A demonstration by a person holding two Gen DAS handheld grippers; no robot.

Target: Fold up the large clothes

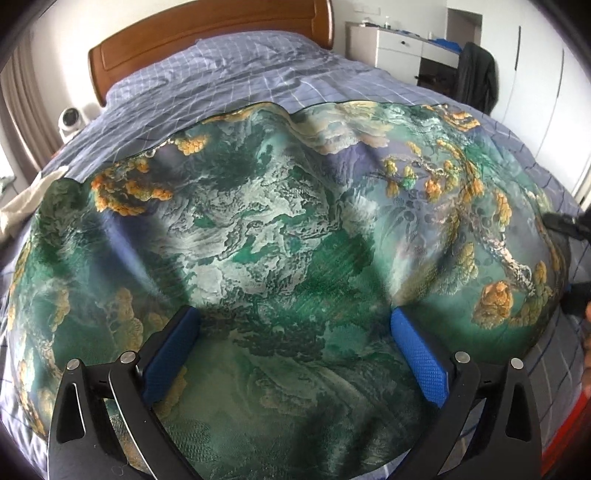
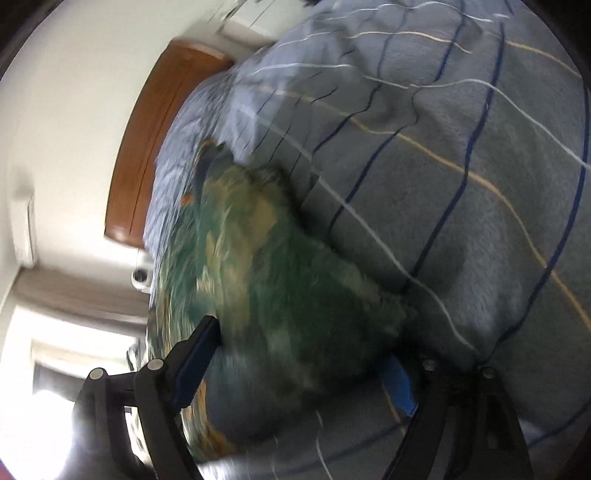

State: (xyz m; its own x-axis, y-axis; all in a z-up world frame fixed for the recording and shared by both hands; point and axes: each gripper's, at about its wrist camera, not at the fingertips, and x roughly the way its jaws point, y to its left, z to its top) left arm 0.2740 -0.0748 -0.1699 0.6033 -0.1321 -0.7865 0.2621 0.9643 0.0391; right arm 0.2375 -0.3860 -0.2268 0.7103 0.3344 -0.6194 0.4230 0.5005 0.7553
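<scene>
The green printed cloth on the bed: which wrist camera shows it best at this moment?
The left wrist view. There the green printed cloth lies spread across the checked bedspread, sharp, with its far scalloped edge and orange blossoms visible. The right wrist view is rolled and motion-blurred, showing only one smeared end of the cloth.

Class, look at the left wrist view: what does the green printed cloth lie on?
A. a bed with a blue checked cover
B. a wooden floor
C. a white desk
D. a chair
A: the green printed cloth is spread over the blue checked cover, below the wooden headboard.
</scene>
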